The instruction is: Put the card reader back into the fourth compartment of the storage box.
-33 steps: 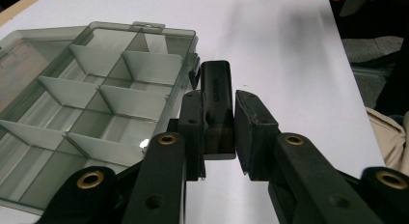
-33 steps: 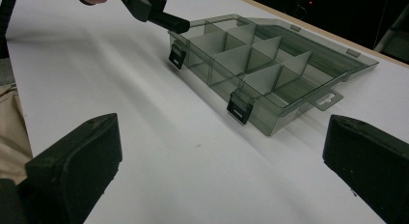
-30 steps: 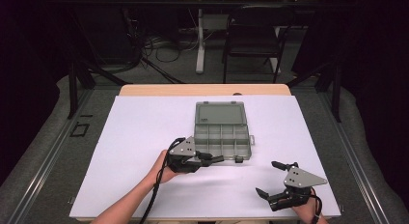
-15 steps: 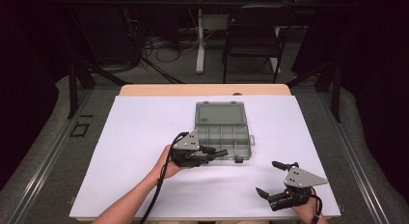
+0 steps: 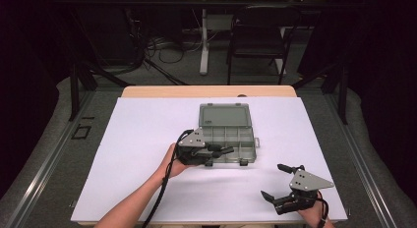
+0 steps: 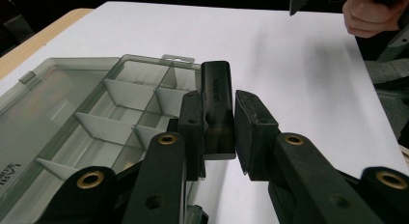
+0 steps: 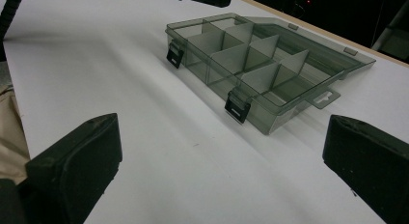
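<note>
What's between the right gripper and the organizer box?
Nothing: bare white table runs from the open right gripper to the organizer box, seen in the right gripper view. The high view agrees.

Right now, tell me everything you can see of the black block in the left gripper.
The black block is a small, smooth, plastic-looking bar with rounded edges and faint raised lettering on one face. It stands between the jaws of the left gripper, which are shut on it, just over the near edge of the open organizer box.
</note>
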`<state>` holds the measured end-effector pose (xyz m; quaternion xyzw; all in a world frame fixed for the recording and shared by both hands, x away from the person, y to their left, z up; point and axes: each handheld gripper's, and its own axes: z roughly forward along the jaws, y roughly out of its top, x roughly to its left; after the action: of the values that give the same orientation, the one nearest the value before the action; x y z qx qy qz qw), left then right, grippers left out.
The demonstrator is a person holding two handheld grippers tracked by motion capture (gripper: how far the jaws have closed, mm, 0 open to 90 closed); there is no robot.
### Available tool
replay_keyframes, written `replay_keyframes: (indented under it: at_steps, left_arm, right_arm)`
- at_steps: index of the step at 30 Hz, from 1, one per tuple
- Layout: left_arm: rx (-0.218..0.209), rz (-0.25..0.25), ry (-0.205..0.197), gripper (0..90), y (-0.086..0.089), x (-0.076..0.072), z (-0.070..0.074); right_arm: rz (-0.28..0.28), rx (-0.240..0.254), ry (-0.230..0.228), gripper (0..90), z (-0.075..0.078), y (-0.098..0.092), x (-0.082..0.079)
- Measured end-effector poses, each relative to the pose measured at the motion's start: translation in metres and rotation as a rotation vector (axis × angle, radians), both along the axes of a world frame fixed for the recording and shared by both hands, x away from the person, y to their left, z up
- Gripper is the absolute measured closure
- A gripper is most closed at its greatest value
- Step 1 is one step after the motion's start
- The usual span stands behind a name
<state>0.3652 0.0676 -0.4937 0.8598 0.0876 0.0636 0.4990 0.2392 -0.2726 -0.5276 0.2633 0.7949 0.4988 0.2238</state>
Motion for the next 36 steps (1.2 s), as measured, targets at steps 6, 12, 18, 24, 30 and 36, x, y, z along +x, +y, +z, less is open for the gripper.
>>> replay_keyframes:
  at_steps: [6,12,18,24,30,36]
  left_arm:
    - [-0.003,0.01,0.0,74.3,-0.001,0.005,0.001]
    - [-0.019,0.019,0.002,74.3,-0.002,0.009,0.002]
    - [-0.02,0.029,0.001,74.3,-0.005,0.013,0.005]
    - [-0.023,0.056,-0.008,74.3,-0.012,0.02,0.013]
    - [-0.029,0.082,-0.003,74.3,-0.019,0.025,0.015]
    - [-0.03,0.119,0.01,74.3,-0.025,0.03,0.012]
  right_arm:
    - [-0.001,-0.001,0.001,0.0,0.0,0.0,0.0]
    - [0.001,-0.001,0.002,0.0,0.0,0.0,0.0]
    - [-0.005,0.002,-0.002,0.0,0.0,0.0,0.0]
    - [-0.003,0.001,0.001,0.0,0.0,0.0,0.0]
    - [-0.004,0.0,0.003,0.0,0.0,0.0,0.0]
    - [-0.004,0.004,0.0,0.0,0.0,0.0,0.0]
